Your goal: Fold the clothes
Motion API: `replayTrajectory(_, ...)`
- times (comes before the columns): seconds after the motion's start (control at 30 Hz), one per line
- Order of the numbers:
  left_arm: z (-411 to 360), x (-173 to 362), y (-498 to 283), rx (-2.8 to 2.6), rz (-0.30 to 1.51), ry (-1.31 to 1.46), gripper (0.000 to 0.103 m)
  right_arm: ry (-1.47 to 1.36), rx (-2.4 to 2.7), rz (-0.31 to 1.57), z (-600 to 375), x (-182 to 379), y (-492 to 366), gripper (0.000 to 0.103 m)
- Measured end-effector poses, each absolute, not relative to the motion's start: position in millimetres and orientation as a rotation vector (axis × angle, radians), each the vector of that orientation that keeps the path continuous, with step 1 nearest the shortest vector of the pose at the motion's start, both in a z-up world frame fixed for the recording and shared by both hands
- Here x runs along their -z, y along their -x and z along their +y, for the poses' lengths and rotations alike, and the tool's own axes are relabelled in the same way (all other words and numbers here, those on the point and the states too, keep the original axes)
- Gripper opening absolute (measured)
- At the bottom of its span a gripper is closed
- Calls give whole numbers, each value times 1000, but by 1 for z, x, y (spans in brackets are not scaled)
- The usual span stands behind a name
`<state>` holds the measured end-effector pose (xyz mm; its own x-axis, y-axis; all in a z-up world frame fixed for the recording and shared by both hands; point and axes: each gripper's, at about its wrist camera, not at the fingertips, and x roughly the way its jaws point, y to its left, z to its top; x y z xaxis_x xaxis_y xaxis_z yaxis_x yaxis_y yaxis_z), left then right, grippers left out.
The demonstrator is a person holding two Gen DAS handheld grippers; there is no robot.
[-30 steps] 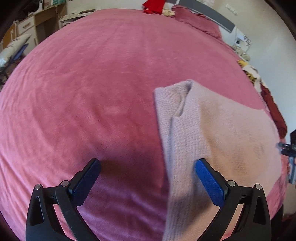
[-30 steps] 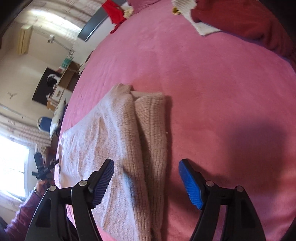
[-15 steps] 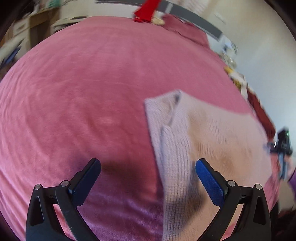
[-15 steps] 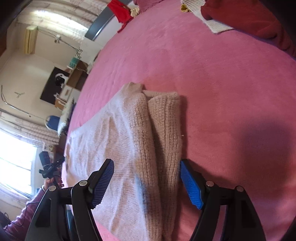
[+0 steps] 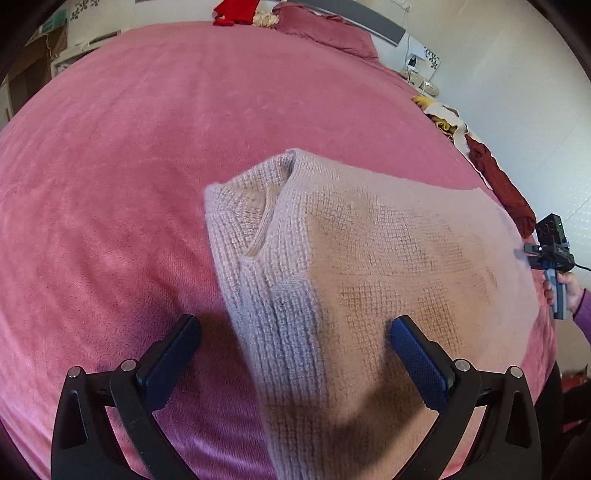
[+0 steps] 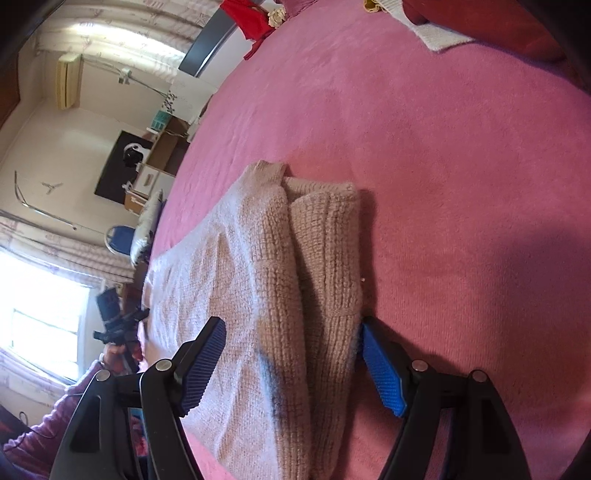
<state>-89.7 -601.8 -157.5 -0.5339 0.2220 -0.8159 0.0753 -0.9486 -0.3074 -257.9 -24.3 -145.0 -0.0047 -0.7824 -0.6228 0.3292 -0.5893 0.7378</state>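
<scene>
A pale beige knit sweater [image 5: 369, 266] lies flat on the pink bedspread [image 5: 147, 147], its sleeves folded in along both sides. My left gripper [image 5: 291, 343] is open, its jaws straddling the sweater's left folded edge without pressing it. In the right wrist view the same sweater [image 6: 258, 277] shows its right folded sleeve edge. My right gripper [image 6: 290, 354] is open wide over that edge, and its right pad [image 6: 380, 373] sits beside the fold on the bedspread [image 6: 461, 184]. The right gripper also appears far right in the left wrist view, held in a hand [image 5: 570, 288].
A red garment [image 5: 236, 9] and a pink pillow [image 5: 325, 31] lie at the head of the bed. Dark red cloth [image 5: 498, 184] and a white and yellow garment [image 5: 447, 118] sit along the right edge. A desk, a chair [image 6: 120, 238] and a window [image 6: 44, 317] stand left of the bed.
Both grippers have shifted so the sweater's folded side edges now lie between their jaws. The left view swung right and closer to the sweater. Both stay open.
</scene>
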Motion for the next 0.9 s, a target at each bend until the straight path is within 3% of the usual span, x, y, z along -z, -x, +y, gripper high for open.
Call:
replayTrajectory(0.3,-592,158,100,-2452,-581,1412,103,-1435,1624,-488,-24,145,261,78)
replayTrajectory(0.47,-599,159,107,-2388,-690,1448,103,-1443,1570,-375,-34,143,255,77)
replayTrajectory(0.6,-594,161,113,-2347,-653,1484,103,-1458,1556,-393,-38,145,256,76)
replayTrajectory(0.63,-586,162,117,-2349,-623,1476,103,-1452,1551,-386,-41,144,255,74)
replayTrajectory(0.8,-569,169,113,-2393,-477,1436,103,-1441,1565,-318,-57,150,250,36)
replayTrajectory(0.9,-565,170,109,-2442,-454,1416,103,-1451,1563,-354,-53,155,255,30)
